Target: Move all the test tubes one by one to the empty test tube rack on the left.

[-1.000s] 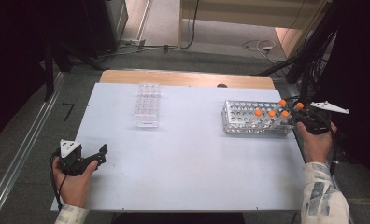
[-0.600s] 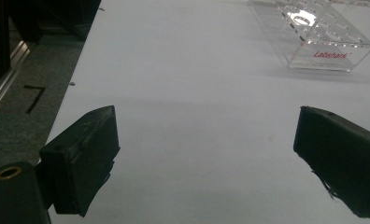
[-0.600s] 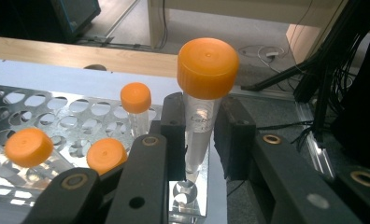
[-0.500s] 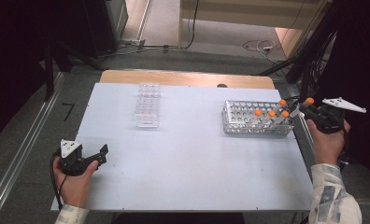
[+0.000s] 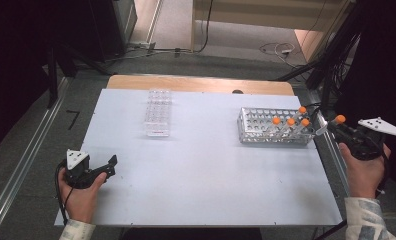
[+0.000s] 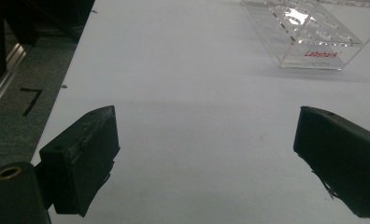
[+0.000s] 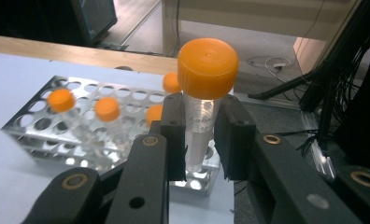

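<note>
My right gripper (image 7: 199, 140) is shut on a clear tube with an orange cap (image 7: 206, 65), held upright just beyond the right end of the metal tube rack (image 7: 80, 135). From above, that tube (image 5: 336, 121) and right gripper (image 5: 342, 129) hang past the table's right edge, beside the rack (image 5: 256, 127). Several orange-capped tubes (image 5: 290, 122) stand in the rack's right part. My left gripper (image 5: 108, 165) rests on the table's near left corner, open, with nothing between its jaws. A clear plastic rack (image 6: 304, 32) lies ahead of it.
The clear plastic rack (image 5: 158, 112) sits at the table's back left. A wooden board edge (image 5: 196, 82) runs along the far side. Black cables (image 5: 331, 65) hang off the right rear. A metal rail (image 5: 16, 170) flanks the left side.
My right gripper has lifted the orange-capped tube up and to the right, away from the metal rack and past the table edge. The left gripper has stayed put.
</note>
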A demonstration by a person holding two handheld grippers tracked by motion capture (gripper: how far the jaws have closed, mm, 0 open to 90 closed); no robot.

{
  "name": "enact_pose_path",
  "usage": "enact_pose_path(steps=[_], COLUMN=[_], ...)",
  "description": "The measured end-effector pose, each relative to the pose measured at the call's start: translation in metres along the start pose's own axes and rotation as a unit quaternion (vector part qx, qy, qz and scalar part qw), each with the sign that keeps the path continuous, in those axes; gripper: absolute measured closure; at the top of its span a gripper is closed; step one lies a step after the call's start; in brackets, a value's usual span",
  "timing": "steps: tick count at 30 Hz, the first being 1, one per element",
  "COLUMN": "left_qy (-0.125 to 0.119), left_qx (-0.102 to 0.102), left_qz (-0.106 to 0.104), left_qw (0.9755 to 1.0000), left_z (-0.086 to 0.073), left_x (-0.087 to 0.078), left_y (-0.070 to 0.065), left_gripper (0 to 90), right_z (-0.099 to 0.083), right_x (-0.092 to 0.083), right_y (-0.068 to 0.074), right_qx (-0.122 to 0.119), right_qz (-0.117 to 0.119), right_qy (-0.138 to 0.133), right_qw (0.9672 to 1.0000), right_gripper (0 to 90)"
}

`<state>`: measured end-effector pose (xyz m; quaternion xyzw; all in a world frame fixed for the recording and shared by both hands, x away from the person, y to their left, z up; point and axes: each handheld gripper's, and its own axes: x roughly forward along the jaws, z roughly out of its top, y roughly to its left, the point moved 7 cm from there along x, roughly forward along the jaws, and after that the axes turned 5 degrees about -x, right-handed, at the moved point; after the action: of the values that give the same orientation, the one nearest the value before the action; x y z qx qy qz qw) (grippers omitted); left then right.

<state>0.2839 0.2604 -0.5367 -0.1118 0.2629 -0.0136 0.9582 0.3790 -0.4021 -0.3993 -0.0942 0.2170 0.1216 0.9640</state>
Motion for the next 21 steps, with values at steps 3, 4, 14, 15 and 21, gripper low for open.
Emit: enact_pose_path(steps=[3,4,14,15,21], left_qy=[0.000,0.000,0.000,0.001,0.002], left_qx=[-0.001,-0.001,-0.001,-0.001,-0.001], left_qz=[0.000,0.001,0.000,0.000,0.000], left_qw=[1.0000,1.0000,1.0000,1.0000,1.0000], left_z=[0.000,0.000,0.000,0.000,-0.001], left_x=[0.000,0.000,0.000,0.000,0.000], left_y=[0.000,0.000,0.000,0.000,-0.001], left_gripper=[6.5,6.5,6.5,6.5,6.5], right_z=[-0.001,-0.001,-0.018,-0.020,-0.030], right_x=[-0.013,-0.013,-0.031,-0.032,-0.035], right_y=[0.012,0.012,0.051,0.055,0.077], right_qx=[-0.007,-0.007,-0.020,-0.022,-0.027], right_qz=[0.010,0.010,0.053,0.057,0.084], right_qy=[-0.004,-0.004,-0.001,0.000,0.000], right_qw=[0.9999,0.9999,0.9984,0.9981,0.9961], right_gripper=[72.4,72.4,72.5,72.5,72.4])
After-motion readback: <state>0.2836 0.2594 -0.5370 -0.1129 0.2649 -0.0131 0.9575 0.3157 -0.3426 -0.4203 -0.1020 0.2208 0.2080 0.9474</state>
